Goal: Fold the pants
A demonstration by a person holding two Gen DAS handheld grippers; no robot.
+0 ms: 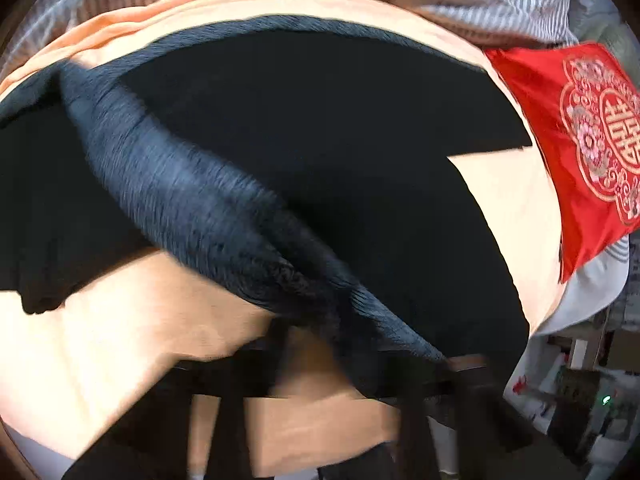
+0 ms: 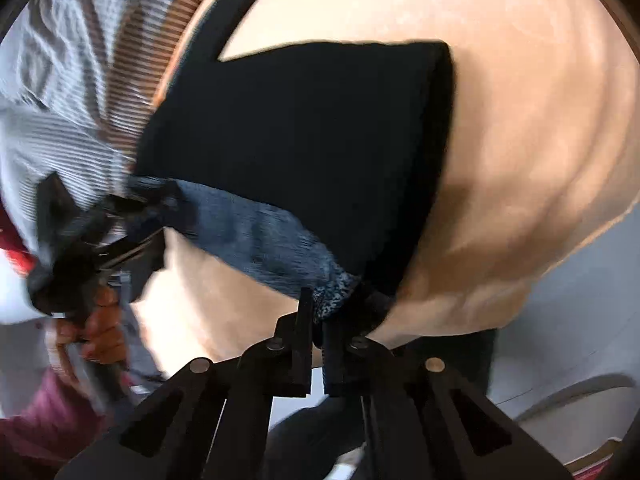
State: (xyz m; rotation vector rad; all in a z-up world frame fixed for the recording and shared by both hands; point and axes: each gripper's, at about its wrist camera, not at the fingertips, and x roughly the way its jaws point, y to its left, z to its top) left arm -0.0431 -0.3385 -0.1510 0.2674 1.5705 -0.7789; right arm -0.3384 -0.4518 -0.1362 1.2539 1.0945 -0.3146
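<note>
Only a double-happiness character on the red cushion

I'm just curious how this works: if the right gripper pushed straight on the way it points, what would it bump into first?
The right gripper is already shut on the fuzzy blue-grey waistband edge of the black pants. Straight ahead, it would probably press that cloth into the peach bed sheet beneath.

Both grippers point steeply down: the right gripper is clamped tight, the left gripper pinched closed, gripped by a hand.
</note>
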